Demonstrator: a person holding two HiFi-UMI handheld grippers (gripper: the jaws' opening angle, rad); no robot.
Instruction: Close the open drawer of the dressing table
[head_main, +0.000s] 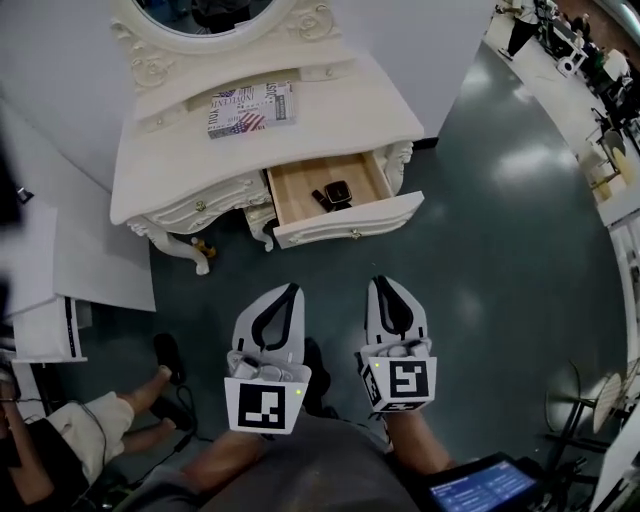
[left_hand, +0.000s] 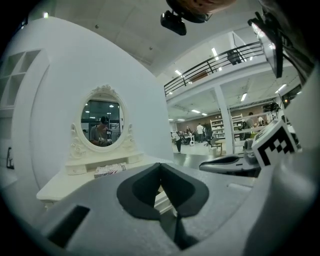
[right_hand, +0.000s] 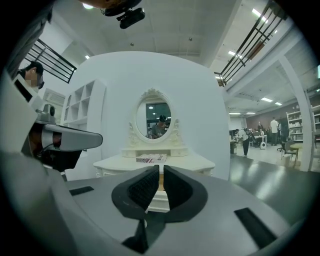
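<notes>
The white dressing table stands ahead with its oval mirror. Its right drawer is pulled out, showing a wooden bottom with a small watch inside. My left gripper and right gripper hover side by side over the floor, short of the drawer front and apart from it, both shut and empty. In the right gripper view, the shut right gripper points at the drawer front. In the left gripper view, the shut left gripper points at the table's right side.
A patterned book lies on the tabletop. White boards lean at the left, and a seated person's legs are at bottom left. A lit screen shows at bottom right. Dark floor spreads to the right.
</notes>
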